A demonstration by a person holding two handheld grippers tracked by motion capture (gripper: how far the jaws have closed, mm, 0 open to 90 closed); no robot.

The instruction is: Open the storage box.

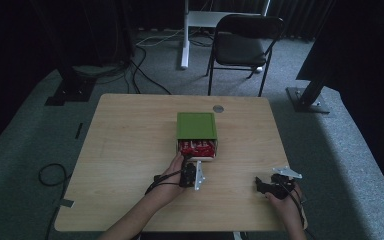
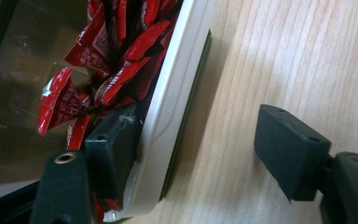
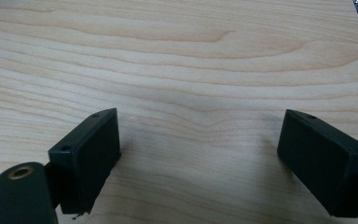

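A box with a green lid [image 1: 196, 125] lies mid-table, and its white drawer [image 1: 198, 158] stands pulled out toward me, full of red packets [image 1: 196, 147]. My left gripper [image 1: 187, 163] is at the drawer's front. In the left gripper view, the left gripper [image 2: 193, 122] straddles the white drawer wall [image 2: 173, 95]. One jaw is inside against the wall beside the red packets [image 2: 116, 70]. The other jaw hovers over bare table with a gap to the wall. My right gripper [image 1: 258, 183] rests at the front right; its jaws [image 3: 198, 123] are wide apart over bare wood with nothing between them.
A round metal grommet [image 1: 218, 108] sits in the wooden table [image 1: 130, 150] behind the box. Beyond the far edge stand a black folding chair [image 1: 245, 42] and a white desk leg [image 1: 184, 40]. Cables [image 1: 50, 175] lie on the floor to the left.
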